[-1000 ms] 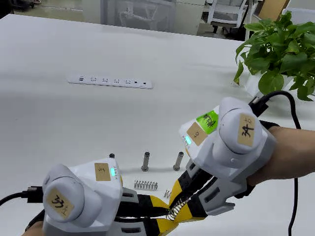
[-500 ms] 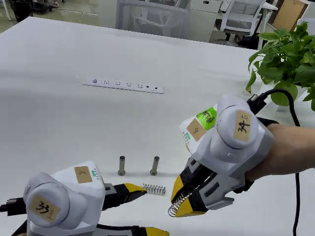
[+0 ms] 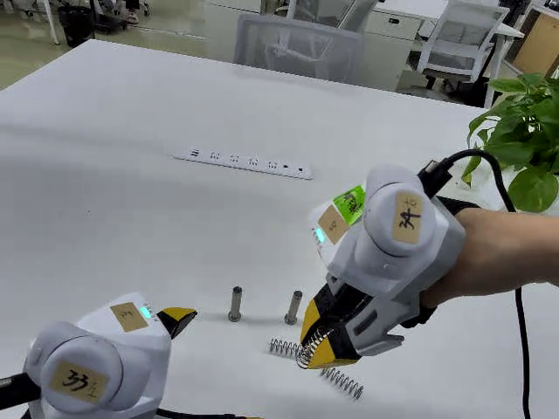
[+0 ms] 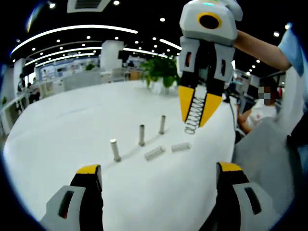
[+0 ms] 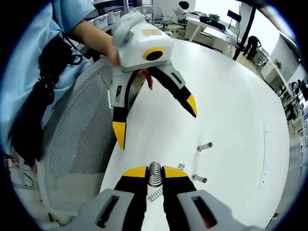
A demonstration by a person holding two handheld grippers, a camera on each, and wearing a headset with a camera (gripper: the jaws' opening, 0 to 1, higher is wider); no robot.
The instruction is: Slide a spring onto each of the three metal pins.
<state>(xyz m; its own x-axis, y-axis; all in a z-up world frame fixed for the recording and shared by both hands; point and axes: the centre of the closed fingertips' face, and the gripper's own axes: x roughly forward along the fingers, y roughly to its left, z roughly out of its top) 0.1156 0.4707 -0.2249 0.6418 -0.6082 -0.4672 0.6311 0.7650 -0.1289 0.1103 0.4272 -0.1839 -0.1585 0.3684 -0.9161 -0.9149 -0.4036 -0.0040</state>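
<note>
My right gripper (image 3: 314,345) is shut on a small steel spring (image 3: 307,347), held a little above the white table (image 3: 105,218) just right of the pins. Two upright metal pins (image 3: 235,304) (image 3: 293,307) stand in front of it. The left gripper view has all three pins (image 4: 115,149) (image 4: 141,135) (image 4: 162,124) in a row, with the held spring (image 4: 193,115) hanging beyond them. Two loose springs (image 3: 284,348) (image 3: 341,381) lie on the table by the pins. My left gripper (image 4: 159,169) stands open and empty at the near left, apart from the pins.
A white power strip (image 3: 243,162) lies across the middle of the table. A potted plant (image 3: 524,140) stands at the far right. A grey mesh chair (image 3: 297,48) sits beyond the table's far edge. The right gripper's black cable (image 3: 489,188) trails to the right.
My left gripper has opened and drawn back to the left, away from the right gripper. The right gripper keeps the spring and now sits nearer the pins. The head camera has shifted.
</note>
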